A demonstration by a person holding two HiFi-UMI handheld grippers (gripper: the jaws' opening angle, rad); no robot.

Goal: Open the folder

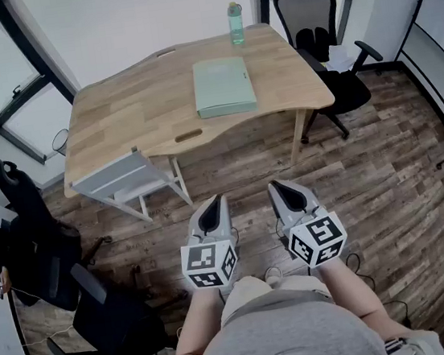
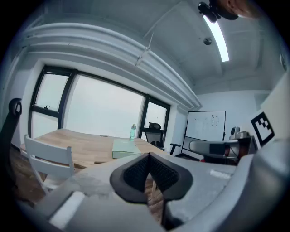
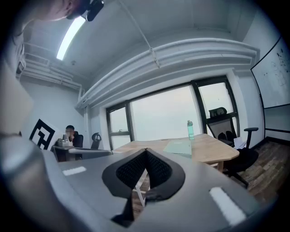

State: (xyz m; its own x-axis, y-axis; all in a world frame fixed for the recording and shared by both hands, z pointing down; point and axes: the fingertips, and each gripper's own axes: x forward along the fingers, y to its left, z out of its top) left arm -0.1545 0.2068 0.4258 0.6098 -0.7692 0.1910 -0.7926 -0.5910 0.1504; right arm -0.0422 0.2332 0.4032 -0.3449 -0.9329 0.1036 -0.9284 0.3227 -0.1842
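Note:
A pale green folder [image 1: 224,86] lies closed and flat on the far right part of a wooden table [image 1: 116,113]. The left gripper view shows the folder [image 2: 124,147] far ahead, and so does the right gripper view, with the folder [image 3: 179,147] beyond the jaws. My left gripper [image 1: 214,206] and right gripper [image 1: 282,189] hang side by side over the floor, close to my body and well short of the table. Both are shut with nothing between the jaws: the left gripper [image 2: 148,156] and the right gripper [image 3: 146,152] each show their pads meeting at the tip.
A green bottle [image 1: 235,23] stands at the table's far edge behind the folder. A white chair [image 1: 125,181] sits at the table's near left side. A black office chair [image 1: 316,30] stands to the right, more black chairs [image 1: 44,245] at the left. Wooden floor lies between me and the table.

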